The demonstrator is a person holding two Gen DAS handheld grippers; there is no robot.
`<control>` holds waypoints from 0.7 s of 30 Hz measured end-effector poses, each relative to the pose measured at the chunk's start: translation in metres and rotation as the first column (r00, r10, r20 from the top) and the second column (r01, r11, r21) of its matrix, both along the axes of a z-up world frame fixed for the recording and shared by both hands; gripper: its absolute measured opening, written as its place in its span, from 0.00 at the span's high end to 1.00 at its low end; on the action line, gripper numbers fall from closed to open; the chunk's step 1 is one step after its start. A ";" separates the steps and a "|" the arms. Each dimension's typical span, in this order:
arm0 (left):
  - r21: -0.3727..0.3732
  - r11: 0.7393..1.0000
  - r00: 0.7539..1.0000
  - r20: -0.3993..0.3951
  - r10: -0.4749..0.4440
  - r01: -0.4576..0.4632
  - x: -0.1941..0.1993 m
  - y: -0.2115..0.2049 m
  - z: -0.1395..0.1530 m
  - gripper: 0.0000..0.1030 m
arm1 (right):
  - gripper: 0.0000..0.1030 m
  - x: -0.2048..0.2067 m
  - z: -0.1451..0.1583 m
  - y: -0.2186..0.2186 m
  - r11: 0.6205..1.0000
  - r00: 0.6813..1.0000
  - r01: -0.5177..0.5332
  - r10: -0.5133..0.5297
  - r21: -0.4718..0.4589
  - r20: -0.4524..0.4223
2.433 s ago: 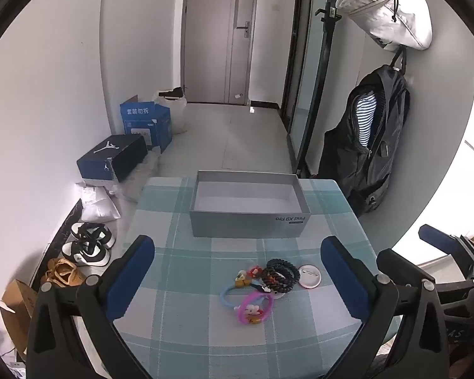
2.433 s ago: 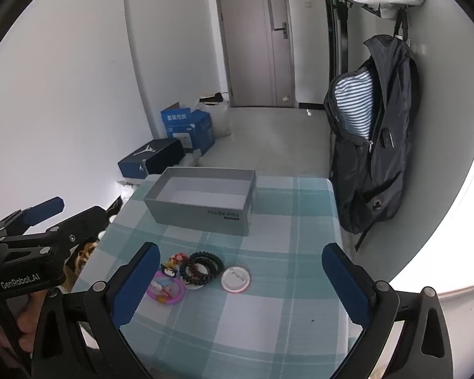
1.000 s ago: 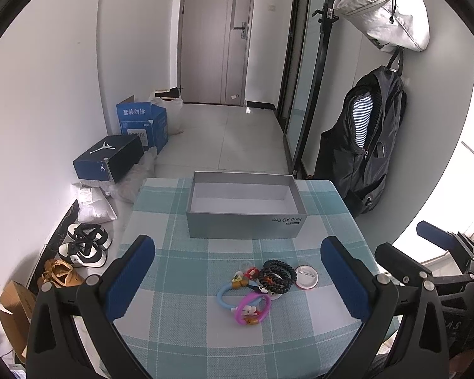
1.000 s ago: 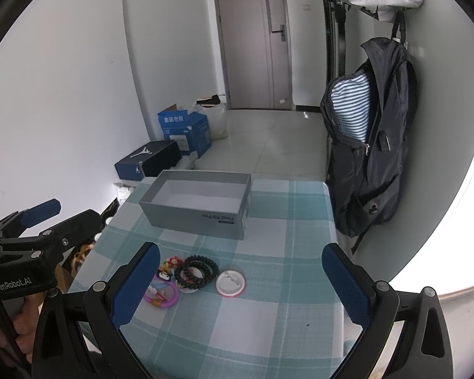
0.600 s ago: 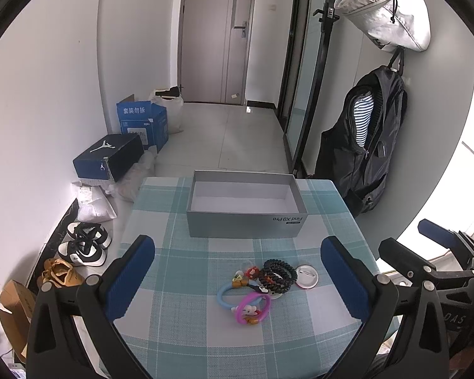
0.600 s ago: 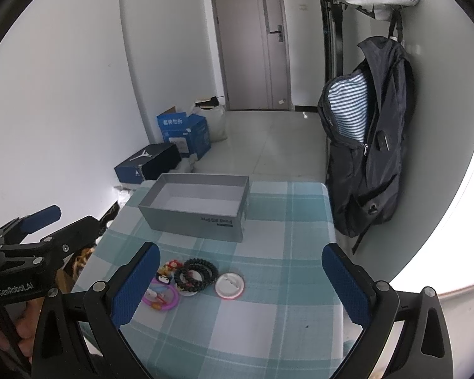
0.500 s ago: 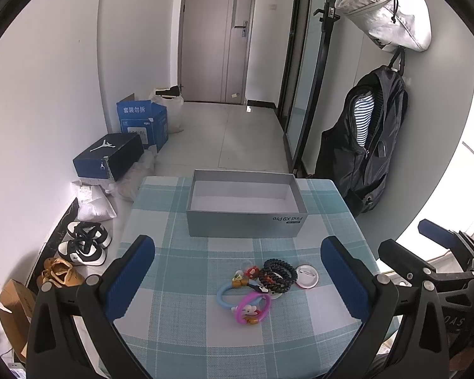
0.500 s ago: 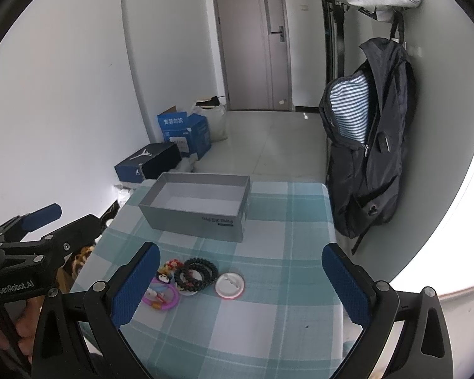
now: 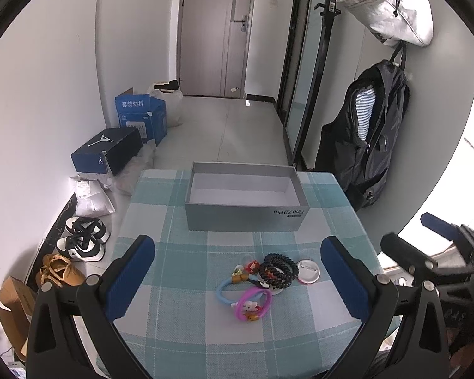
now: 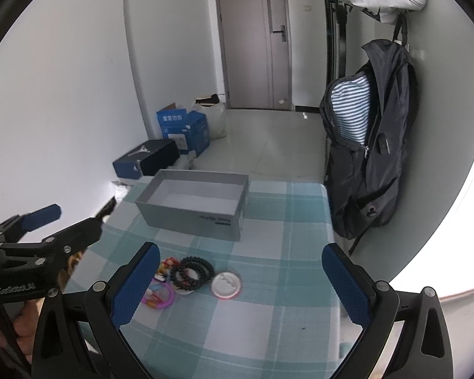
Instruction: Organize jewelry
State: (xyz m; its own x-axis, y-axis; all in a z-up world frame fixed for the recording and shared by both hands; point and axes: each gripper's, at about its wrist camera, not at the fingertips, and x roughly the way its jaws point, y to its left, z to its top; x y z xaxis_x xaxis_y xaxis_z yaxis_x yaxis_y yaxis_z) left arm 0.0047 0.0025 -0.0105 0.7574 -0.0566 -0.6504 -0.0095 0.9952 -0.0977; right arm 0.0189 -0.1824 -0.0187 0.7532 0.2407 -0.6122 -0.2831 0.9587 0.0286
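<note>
A small pile of jewelry lies on the checked tablecloth: black coil hair ties (image 9: 278,271), a blue ring (image 9: 229,290), a pink ring with charms (image 9: 252,303) and a round white badge (image 9: 307,275). An open, empty grey box (image 9: 246,200) stands behind them. My left gripper (image 9: 237,279) is open and empty, held above the pile. My right gripper (image 10: 240,289) is open and empty, just right of the pile (image 10: 191,273); the badge (image 10: 227,285) and the box (image 10: 194,203) show in its view too.
The table (image 9: 173,252) is small, with edges close on all sides. A black backpack (image 9: 368,132) hangs on the right wall. Shoe boxes (image 9: 107,154) and shoes (image 9: 82,243) lie on the floor at left.
Both grippers have shifted only slightly; the views are almost the same. The jewelry and box have not moved.
</note>
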 end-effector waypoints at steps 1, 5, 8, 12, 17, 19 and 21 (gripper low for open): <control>0.005 1.000 1.000 -0.005 -0.003 0.003 0.000 0.000 -0.002 0.01 | 0.00 0.002 0.000 -0.001 1.000 1.000 0.007 -0.007 -0.010 -0.001; 0.024 0.999 0.999 -0.046 -0.029 0.031 0.005 0.000 -0.014 0.01 | 0.00 0.012 -0.002 -0.009 0.999 0.999 0.045 -0.045 -0.004 -0.026; 0.043 0.998 0.993 -0.114 -0.034 0.039 0.011 0.003 -0.033 0.01 | 0.01 0.019 -0.003 -0.016 0.997 0.996 0.077 -0.076 0.007 -0.052; 0.051 0.996 0.976 -0.209 -0.058 0.070 0.016 0.003 -0.059 0.02 | 0.01 0.022 -0.004 -0.019 0.996 0.994 0.089 -0.087 0.015 -0.071; 0.040 0.989 0.941 -0.315 -0.123 0.143 0.018 -0.005 -0.086 0.07 | 0.01 0.027 -0.008 -0.018 0.997 0.992 0.083 -0.082 0.004 -0.097; 0.043 0.989 0.936 -0.329 -0.122 0.144 0.019 -0.007 -0.089 0.07 | 0.01 0.030 -0.011 -0.018 0.997 0.991 0.082 -0.082 0.000 -0.108; 0.038 0.989 0.936 -0.330 -0.126 0.146 0.022 -0.008 -0.090 0.07 | 0.01 0.032 -0.012 -0.018 0.997 0.989 0.080 -0.079 0.005 -0.121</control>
